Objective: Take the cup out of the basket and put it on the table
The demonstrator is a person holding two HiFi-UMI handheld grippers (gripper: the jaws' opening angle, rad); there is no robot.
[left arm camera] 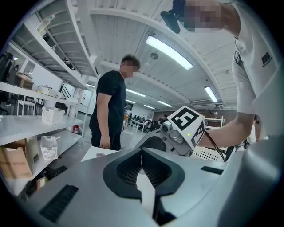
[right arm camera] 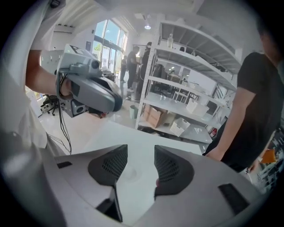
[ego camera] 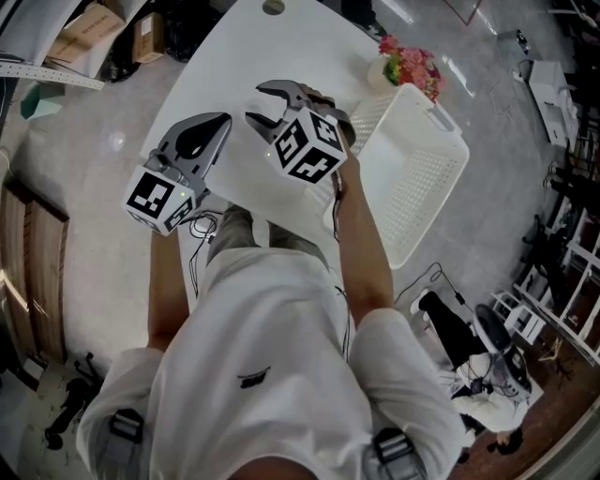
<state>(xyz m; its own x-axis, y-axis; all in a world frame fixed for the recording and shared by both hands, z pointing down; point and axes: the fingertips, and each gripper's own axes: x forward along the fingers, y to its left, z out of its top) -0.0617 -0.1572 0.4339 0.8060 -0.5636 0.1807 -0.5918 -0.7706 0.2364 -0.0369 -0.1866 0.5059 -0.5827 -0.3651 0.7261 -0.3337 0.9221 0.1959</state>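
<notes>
The white perforated basket (ego camera: 417,173) lies on the white table (ego camera: 281,47) at the right, and nothing shows inside it. My right gripper (ego camera: 255,103) hovers over the table to the left of the basket. Its jaws stand apart with nothing between them (right arm camera: 141,148). Through the gap a faint pale round shape (right arm camera: 128,172) shows on the tabletop; whether it is the cup I cannot tell. My left gripper (ego camera: 223,120) hangs beside the right one, near the table's left edge, with its tips together (left arm camera: 142,150) and empty.
A pot of pink flowers (ego camera: 410,64) stands behind the basket. A small round thing (ego camera: 273,7) sits at the table's far edge. A person in black (left arm camera: 111,111) stands at that far side. Shelving (right arm camera: 195,88) with boxes lines the room.
</notes>
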